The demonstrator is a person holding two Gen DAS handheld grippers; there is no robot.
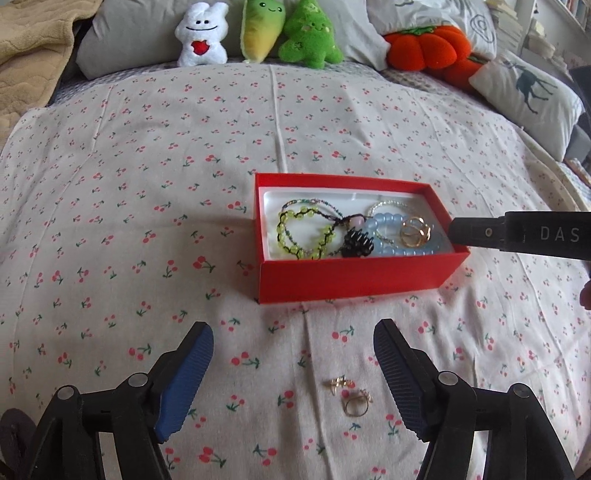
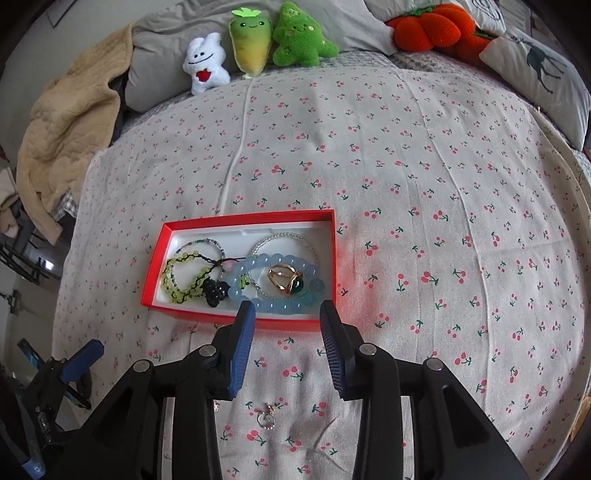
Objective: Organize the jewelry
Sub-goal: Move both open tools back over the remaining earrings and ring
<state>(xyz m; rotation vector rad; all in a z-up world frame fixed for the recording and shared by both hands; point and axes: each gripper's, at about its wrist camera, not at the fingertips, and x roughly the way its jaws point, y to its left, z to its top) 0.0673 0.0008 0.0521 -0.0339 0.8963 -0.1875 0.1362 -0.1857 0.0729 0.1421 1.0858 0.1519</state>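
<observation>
- While both claws hang over a bed (image 1: 147,184), the left claw (image 1: 293,354) stands released, its blue pads well apart with nothing between them.
- Just beyond its tips, two small gold rings (image 1: 351,397) lie loose on the cherry-print sheet (image 2: 443,221), short of the box.
- Nearby, the right claw (image 2: 287,314) is also released and empty, its tips over the near wall of the red box (image 1: 351,278).
- Inside the box, a gold ring with a green stone (image 2: 286,280) rests on a pale blue bead bracelet (image 2: 258,266).
- Beside these lie a yellow-green bead bracelet (image 1: 299,232) and a black beaded piece (image 1: 356,243), tangled together.
- Farthest off, plush toys (image 1: 258,33) and pillows (image 1: 528,92) line the head of the bed.
</observation>
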